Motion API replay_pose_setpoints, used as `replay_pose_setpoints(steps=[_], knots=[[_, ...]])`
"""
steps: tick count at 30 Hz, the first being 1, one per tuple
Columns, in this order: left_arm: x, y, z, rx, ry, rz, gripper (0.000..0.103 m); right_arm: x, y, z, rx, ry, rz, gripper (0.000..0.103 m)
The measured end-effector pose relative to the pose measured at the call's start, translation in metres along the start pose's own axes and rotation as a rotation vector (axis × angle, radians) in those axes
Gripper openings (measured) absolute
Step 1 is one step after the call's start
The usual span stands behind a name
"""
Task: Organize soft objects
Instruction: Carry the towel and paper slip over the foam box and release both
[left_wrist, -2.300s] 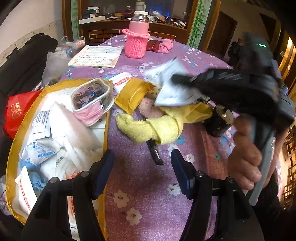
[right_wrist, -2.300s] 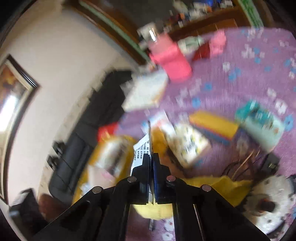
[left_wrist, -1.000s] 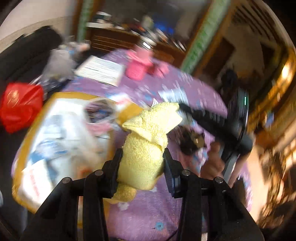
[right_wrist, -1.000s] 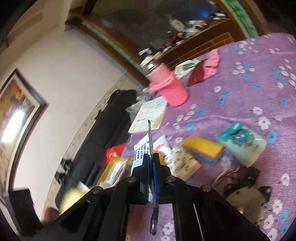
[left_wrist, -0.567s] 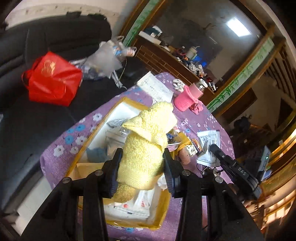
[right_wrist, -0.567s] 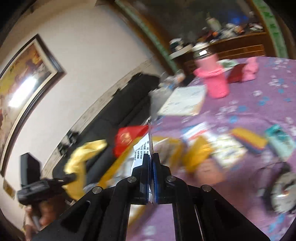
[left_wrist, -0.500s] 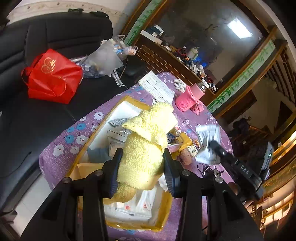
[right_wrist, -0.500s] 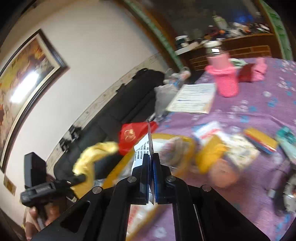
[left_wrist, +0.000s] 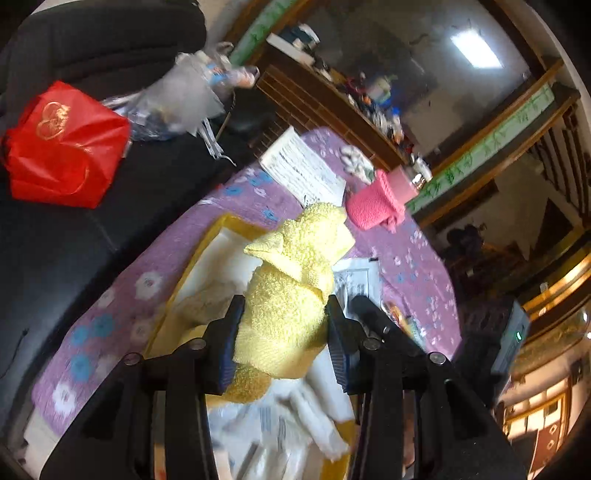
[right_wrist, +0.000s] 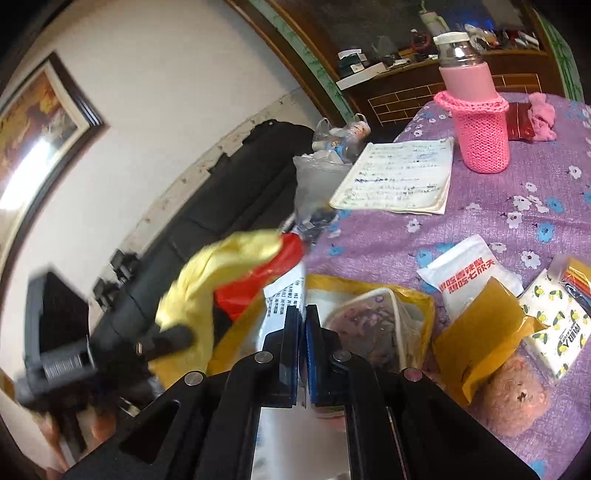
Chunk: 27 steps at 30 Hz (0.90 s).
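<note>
Left tool (left_wrist: 284, 332) grips yellow towel (left_wrist: 295, 288) above yellow-rimmed tray (left_wrist: 199, 254)
Right tool (right_wrist: 303, 350) pinches white printed packet (right_wrist: 286, 295) flat between its fingers; pink bottle (right_wrist: 476, 122) stands on desk (right_wrist: 480, 221)

A table covered in purple floral cloth (right_wrist: 491, 236) carries a yellow-rimmed tray (right_wrist: 369, 286), an open notebook (right_wrist: 402, 177), a pink knit-sleeved flask (right_wrist: 476, 122), a yellow packet (right_wrist: 480, 332) and a tissue pack (right_wrist: 557, 328).

Dim indoor light, bright ceiling panel (left_wrist: 476, 50), heavy fisheye curvature, motion blur along lower edges.
</note>
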<state>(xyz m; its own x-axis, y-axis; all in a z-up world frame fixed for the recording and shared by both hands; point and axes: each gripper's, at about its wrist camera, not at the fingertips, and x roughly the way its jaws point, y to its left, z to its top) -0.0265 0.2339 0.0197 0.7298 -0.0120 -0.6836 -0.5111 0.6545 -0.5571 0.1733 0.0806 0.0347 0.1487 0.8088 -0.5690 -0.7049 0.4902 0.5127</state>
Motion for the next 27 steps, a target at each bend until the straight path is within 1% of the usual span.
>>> replay_pose_setpoints(steps=[2,4,6,8,9,10,11,12,13,14,15,16,17,20,22,23,24,25,26,27], knots=[[0.019,-0.002,0.006,0.023,0.04,0.041,0.04,0.004,0.002,-0.005,-0.013,0.014,-0.042,0.005],[0.03,-0.003,0.008,0.033,0.079,0.068,0.04,0.004,0.003,-0.007,-0.003,0.025,-0.043,0.007],[0.04,-0.004,0.008,0.049,0.105,0.093,0.042,0.004,0.009,-0.008,-0.017,0.025,-0.076,0.007],[0.049,-0.004,0.007,0.071,0.138,0.114,0.044,0.001,0.01,-0.008,-0.027,0.029,-0.069,0.012],[0.051,-0.004,0.006,0.092,0.141,0.11,0.048,-0.001,0.012,-0.008,-0.029,0.031,-0.06,0.013],[0.051,-0.006,0.007,0.117,0.146,0.121,0.051,-0.002,0.013,-0.009,-0.031,0.033,-0.047,0.018],[0.05,-0.006,0.007,0.12,0.15,0.136,0.051,-0.004,0.015,-0.008,-0.032,0.031,-0.033,0.028],[0.041,-0.006,0.008,0.112,0.135,0.14,0.051,-0.007,0.013,-0.008,-0.029,0.023,-0.025,0.035],[0.033,-0.007,0.01,0.105,0.107,0.134,0.051,-0.012,0.012,-0.007,-0.02,0.007,-0.016,0.05],[0.021,-0.008,0.01,0.105,0.061,0.13,0.051,-0.017,0.009,-0.006,-0.005,-0.011,0.001,0.057],[0.008,-0.011,0.008,0.111,0.021,0.134,0.056,-0.018,0.006,-0.005,0.004,-0.019,0.009,0.057],[-0.003,-0.012,0.005,0.112,-0.005,0.148,0.065,-0.023,0.007,-0.005,0.009,-0.028,0.018,0.057],[-0.012,-0.013,0.001,0.104,-0.019,0.162,0.067,-0.024,0.005,-0.004,0.01,-0.034,0.018,0.057],[-0.031,-0.018,-0.015,0.082,-0.043,0.181,0.067,-0.037,0.0,-0.001,0.014,-0.066,0.019,0.057],[-0.046,-0.027,-0.034,0.082,-0.069,0.173,0.067,-0.057,-0.006,0.005,0.014,-0.111,0.01,0.057],[-0.052,-0.034,-0.045,0.091,-0.076,0.167,0.067,-0.075,-0.008,0.009,0.013,-0.137,0.023,0.057],[-0.054,-0.04,-0.053,0.106,-0.08,0.165,0.067,-0.088,-0.009,0.012,-0.004,-0.152,0.033,0.06],[-0.059,-0.048,-0.064,0.135,-0.087,0.166,0.067,-0.107,-0.01,0.015,-0.044,-0.161,0.023,0.067],[-0.062,-0.058,-0.075,0.167,-0.088,0.168,0.067,-0.118,-0.011,0.016,-0.067,-0.156,0.003,0.073],[-0.062,-0.066,-0.082,0.193,-0.084,0.17,0.068,-0.128,-0.013,0.015,-0.091,-0.141,-0.02,0.075]])
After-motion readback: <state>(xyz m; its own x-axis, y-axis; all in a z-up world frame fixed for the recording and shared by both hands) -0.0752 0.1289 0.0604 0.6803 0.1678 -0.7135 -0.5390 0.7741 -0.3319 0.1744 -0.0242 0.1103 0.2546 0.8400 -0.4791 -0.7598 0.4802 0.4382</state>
